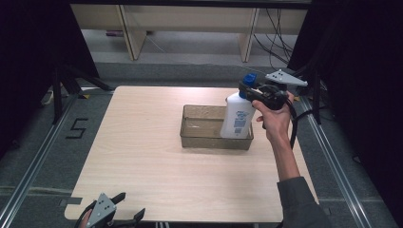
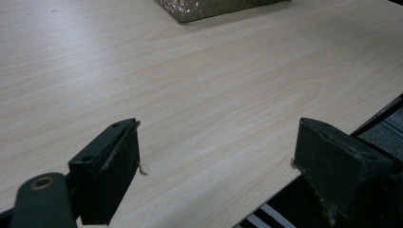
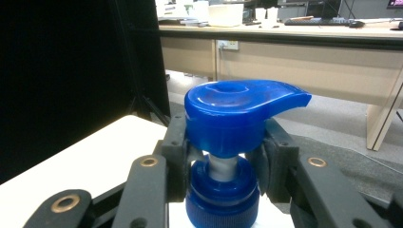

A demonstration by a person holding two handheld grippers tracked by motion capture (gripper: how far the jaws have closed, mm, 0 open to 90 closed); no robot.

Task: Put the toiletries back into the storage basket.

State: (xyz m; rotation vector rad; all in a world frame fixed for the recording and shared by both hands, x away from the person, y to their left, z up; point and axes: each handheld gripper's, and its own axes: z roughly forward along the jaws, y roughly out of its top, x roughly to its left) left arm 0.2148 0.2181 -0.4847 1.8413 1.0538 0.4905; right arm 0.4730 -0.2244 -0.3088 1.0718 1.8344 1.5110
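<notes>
- right gripper (image 1: 248, 90) jaws pinch the thin neck under the blue pump head (image 3: 237, 114) of the white bottle (image 1: 237, 116), held upright over the right end of the tray (image 1: 199, 137)
- risk: bottle swings or slips off the narrow neck, clips the tray wall
- left gripper (image 1: 124, 205) jaws spread, idle at the near table (image 2: 190, 85) edge

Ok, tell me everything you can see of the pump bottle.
The bottle is white plastic with a blue-printed label, a blue collar and a blue pump head whose spout points sideways. It stands about upright at the right end of the clear tray; whether its base rests on the tray floor or hangs just above it cannot be told. The right gripper is shut on its neck, just under the pump head.
</notes>
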